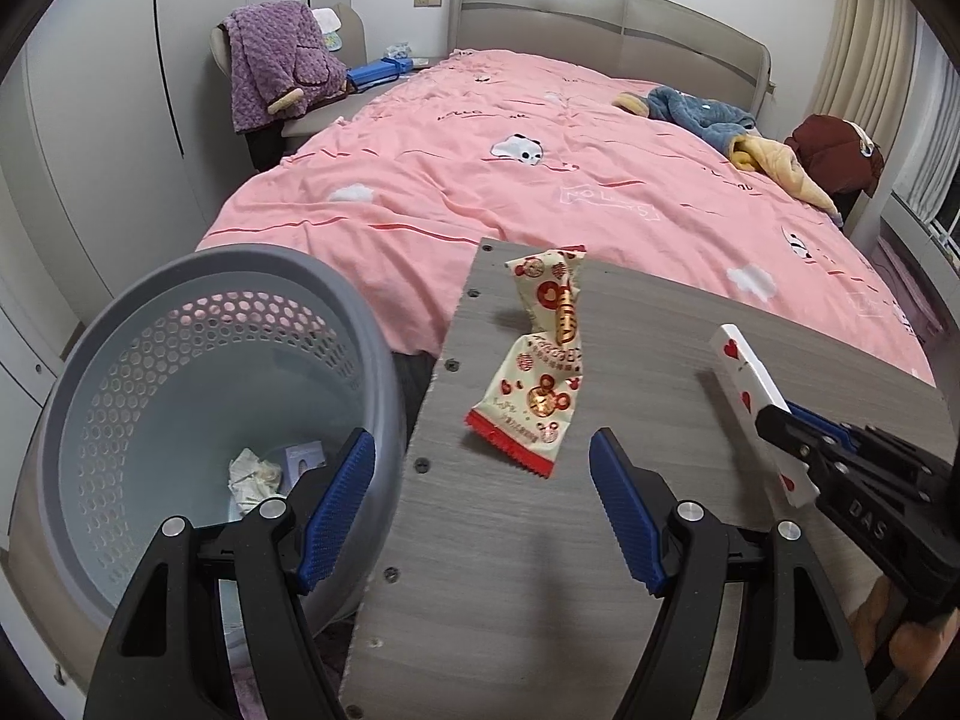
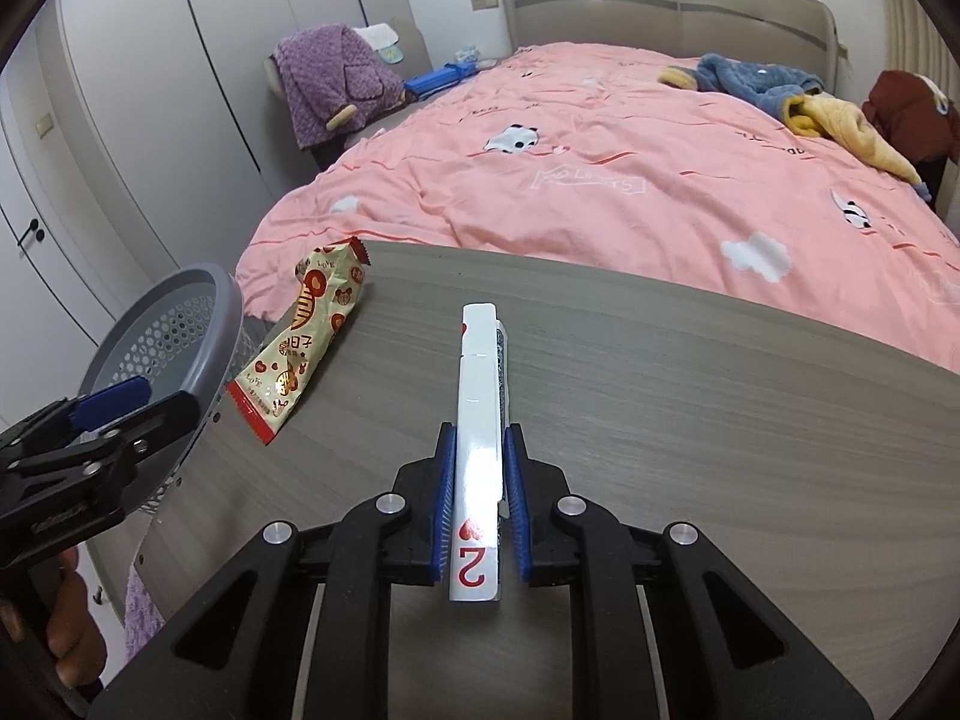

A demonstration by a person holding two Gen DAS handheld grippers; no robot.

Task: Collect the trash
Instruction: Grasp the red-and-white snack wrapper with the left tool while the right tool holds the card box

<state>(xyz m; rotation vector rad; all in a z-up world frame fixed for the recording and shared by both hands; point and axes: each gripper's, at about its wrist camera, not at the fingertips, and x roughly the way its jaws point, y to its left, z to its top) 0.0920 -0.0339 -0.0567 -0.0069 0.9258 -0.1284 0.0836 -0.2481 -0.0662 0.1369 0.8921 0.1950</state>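
Observation:
A cream and red snack wrapper (image 1: 543, 360) lies near the left edge of the grey wooden table (image 1: 660, 540); it also shows in the right wrist view (image 2: 306, 342). My left gripper (image 1: 483, 468) is open and empty, just short of the wrapper. A grey perforated trash basket (image 1: 198, 408) stands left of the table with crumpled paper (image 1: 252, 477) inside. My right gripper (image 2: 478, 450) is shut on a white playing-card box (image 2: 478, 420) with red hearts, held over the table; the box also shows in the left wrist view (image 1: 750, 396).
A bed with a pink duvet (image 1: 540, 180) lies beyond the table, with blue and yellow clothes (image 1: 720, 120) on it. A chair with a purple garment (image 1: 270, 66) stands at the back left. Wardrobe doors (image 2: 150, 120) line the left wall.

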